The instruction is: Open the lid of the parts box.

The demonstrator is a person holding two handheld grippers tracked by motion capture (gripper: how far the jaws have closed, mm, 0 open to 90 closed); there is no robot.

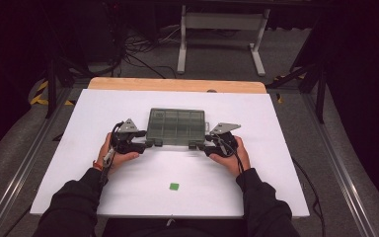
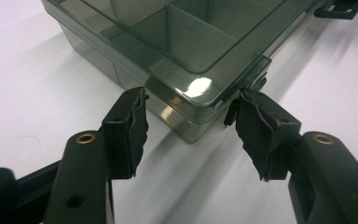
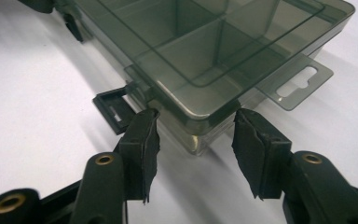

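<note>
At the near corners of the smoky compartment box, both grippers bracket it: the left gripper and the right gripper each straddle a corner, pads touching its walls. The box lies mid-sheet on the white table, beyond a green square. No readable writing shows.

right gripper sits at the near corner of the smoky box, one jaw each side of the corner, pads right at its walls. lid is down over the dividers. a latch hangs open on the left, a hang tab sticks out right.
</note>
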